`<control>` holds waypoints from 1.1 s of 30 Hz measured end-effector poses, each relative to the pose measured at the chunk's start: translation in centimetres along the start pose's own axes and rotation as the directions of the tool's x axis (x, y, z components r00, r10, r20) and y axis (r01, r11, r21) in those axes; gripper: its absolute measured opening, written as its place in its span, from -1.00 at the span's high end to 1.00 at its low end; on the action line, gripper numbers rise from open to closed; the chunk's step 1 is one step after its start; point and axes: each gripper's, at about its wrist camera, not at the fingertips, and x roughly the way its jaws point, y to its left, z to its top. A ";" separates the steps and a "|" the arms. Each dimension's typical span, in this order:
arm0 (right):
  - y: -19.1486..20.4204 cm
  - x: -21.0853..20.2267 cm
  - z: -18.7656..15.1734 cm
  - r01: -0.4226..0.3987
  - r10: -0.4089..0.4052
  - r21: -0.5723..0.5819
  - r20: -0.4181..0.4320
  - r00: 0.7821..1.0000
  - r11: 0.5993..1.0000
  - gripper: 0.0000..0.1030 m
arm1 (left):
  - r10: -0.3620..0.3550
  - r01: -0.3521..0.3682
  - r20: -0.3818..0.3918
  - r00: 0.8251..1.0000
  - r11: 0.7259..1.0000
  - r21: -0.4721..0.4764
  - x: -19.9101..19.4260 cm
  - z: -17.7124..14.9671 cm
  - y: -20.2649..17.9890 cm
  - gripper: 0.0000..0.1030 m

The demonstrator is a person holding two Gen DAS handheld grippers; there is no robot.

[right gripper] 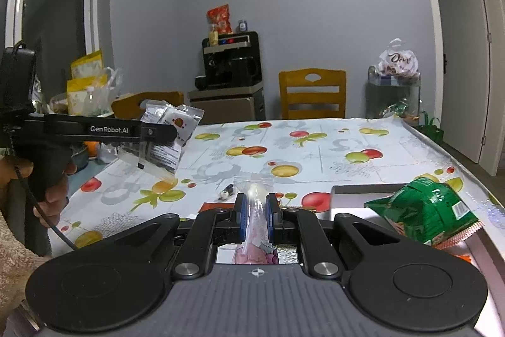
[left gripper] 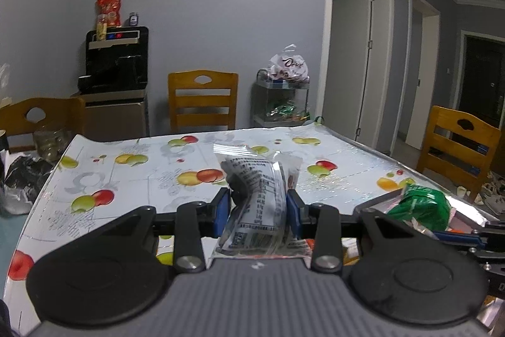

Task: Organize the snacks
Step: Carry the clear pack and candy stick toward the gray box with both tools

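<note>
Both claws loaded: left claw [left gripper: 258,204] clenched on clear printed snack packet [left gripper: 258,195], right claw [right gripper: 255,218] on transparent sachet [right gripper: 254,210]. Grey tray [right gripper: 356,190] holding green snack bag [right gripper: 423,210] sits right; right claw nearer.

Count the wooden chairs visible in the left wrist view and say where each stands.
3. One chair stands at the table's far edge against the grey wall, one at the far left corner, one on the right by the doorways. Others may be out of frame.

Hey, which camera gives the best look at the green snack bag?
The right wrist view: the green snack bag shows nearly whole, lying in the grey tray, barcode facing the camera. The left wrist view catches it only at the right, partly behind gripper parts.
</note>
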 end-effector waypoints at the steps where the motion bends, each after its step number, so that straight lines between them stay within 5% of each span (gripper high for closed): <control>1: -0.2 -0.2 0.0 0.002 -0.002 0.003 0.004 1.000 1.000 0.72 | -0.005 0.005 0.002 1.000 1.000 0.004 0.0 0.1 -0.4 0.32; 33: -10.0 -5.0 0.0 0.157 -0.168 0.117 0.089 0.982 0.981 0.72 | -0.178 0.182 -0.046 0.983 0.978 0.104 4.1 2.1 -12.3 0.32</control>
